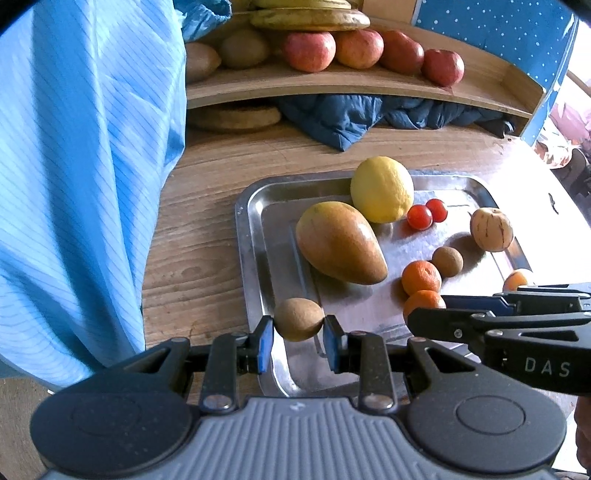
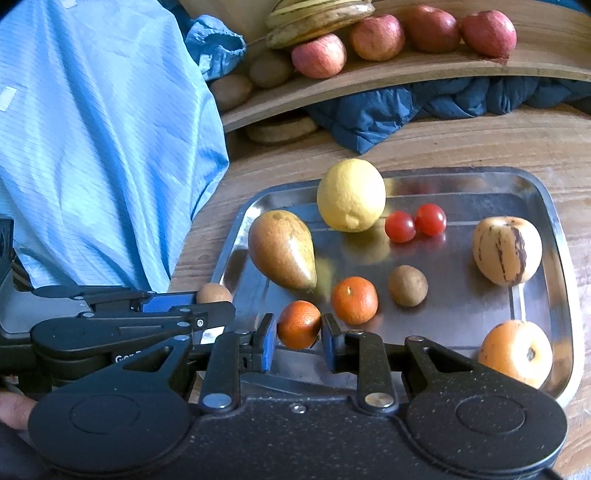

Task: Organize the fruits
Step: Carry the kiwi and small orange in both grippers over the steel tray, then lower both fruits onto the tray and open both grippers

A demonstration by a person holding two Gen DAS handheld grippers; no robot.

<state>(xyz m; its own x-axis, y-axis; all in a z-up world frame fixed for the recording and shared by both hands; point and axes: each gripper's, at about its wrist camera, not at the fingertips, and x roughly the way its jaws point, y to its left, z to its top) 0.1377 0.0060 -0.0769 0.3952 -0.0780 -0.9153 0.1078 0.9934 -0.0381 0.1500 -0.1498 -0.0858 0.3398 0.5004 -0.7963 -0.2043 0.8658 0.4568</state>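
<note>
A steel tray (image 1: 255, 236) (image 2: 554, 206) on the wooden table holds a mango (image 1: 338, 242) (image 2: 282, 249), a lemon (image 1: 382, 194) (image 2: 351, 194), two cherry tomatoes (image 1: 419, 217) (image 2: 400, 226), a striped melon (image 1: 491, 229) (image 2: 508, 251), a brown kiwi (image 1: 447, 261) (image 2: 407, 285) and a tangerine (image 1: 421, 277) (image 2: 354, 300). My left gripper (image 1: 298, 336) is shut on a small brown kiwi (image 1: 298, 319) (image 2: 213, 293) at the tray's near left rim. My right gripper (image 2: 298, 338) is shut on a tangerine (image 2: 298, 324) (image 1: 424, 300) just above the tray.
A curved wooden shelf (image 1: 332, 83) (image 2: 369, 79) at the back holds apples (image 1: 309, 51) (image 2: 319, 55), kiwis (image 1: 243, 48) and bananas (image 1: 310, 18). A blue cloth (image 1: 354, 114) lies under it. A light blue garment (image 1: 85, 166) hangs at the left. An orange fruit (image 2: 517, 352) sits at the tray's near right.
</note>
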